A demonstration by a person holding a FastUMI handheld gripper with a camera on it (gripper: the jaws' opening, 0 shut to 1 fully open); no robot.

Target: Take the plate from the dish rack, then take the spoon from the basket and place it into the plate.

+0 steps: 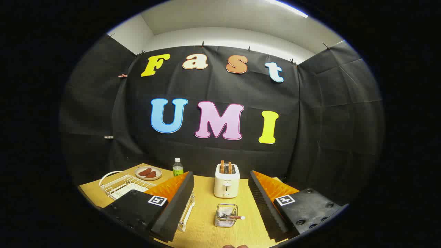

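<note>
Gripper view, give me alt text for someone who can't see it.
The gripper hangs open and empty over a wooden table, with a wire basket holding a spoon between its fingers. Beyond stands a white toaster; a white dish rack, a plate and a bottle sit to one side.

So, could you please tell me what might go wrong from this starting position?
The open gripper frames the small wire basket, not the white wire dish rack, so it may skip the plate step. The white toaster stands close behind the basket and could be bumped. The spoon lies low inside, awkward to pinch.
</note>
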